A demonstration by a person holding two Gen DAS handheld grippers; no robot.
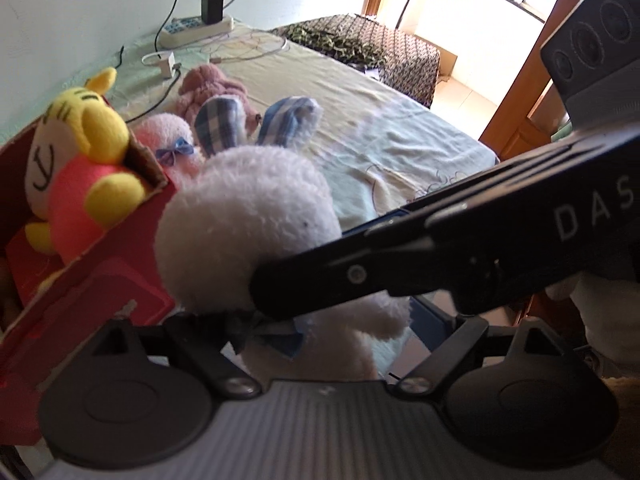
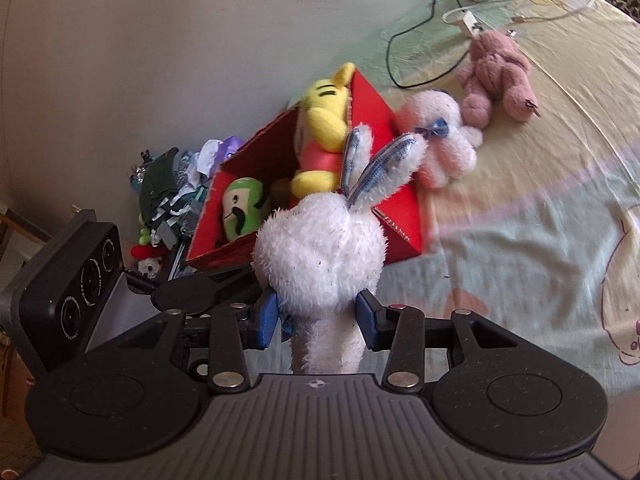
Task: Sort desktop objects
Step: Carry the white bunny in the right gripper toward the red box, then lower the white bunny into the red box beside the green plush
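Observation:
A white plush bunny [image 2: 320, 248] with blue plaid ears is held off the bed, right beside the red cardboard box [image 2: 400, 208]. My right gripper [image 2: 318, 320] is shut on the bunny just below its head, one blue pad [image 2: 268, 320] on each side. In the left wrist view the bunny [image 1: 248, 216] fills the middle, with the right gripper's black finger [image 1: 340, 276] across it. My left gripper [image 1: 288, 328] stands wide open around the bunny's body and does not press on it. A yellow tiger plush [image 2: 324, 108] and a green plush [image 2: 240, 208] lie in the box.
A pink plush [image 2: 444, 136] and a mauve teddy [image 2: 496, 72] lie on the pale sheet [image 2: 520, 220] beyond the box. A power strip [image 1: 192, 28] and cables sit by the wall. A heap of clutter [image 2: 172, 192] lies left of the box.

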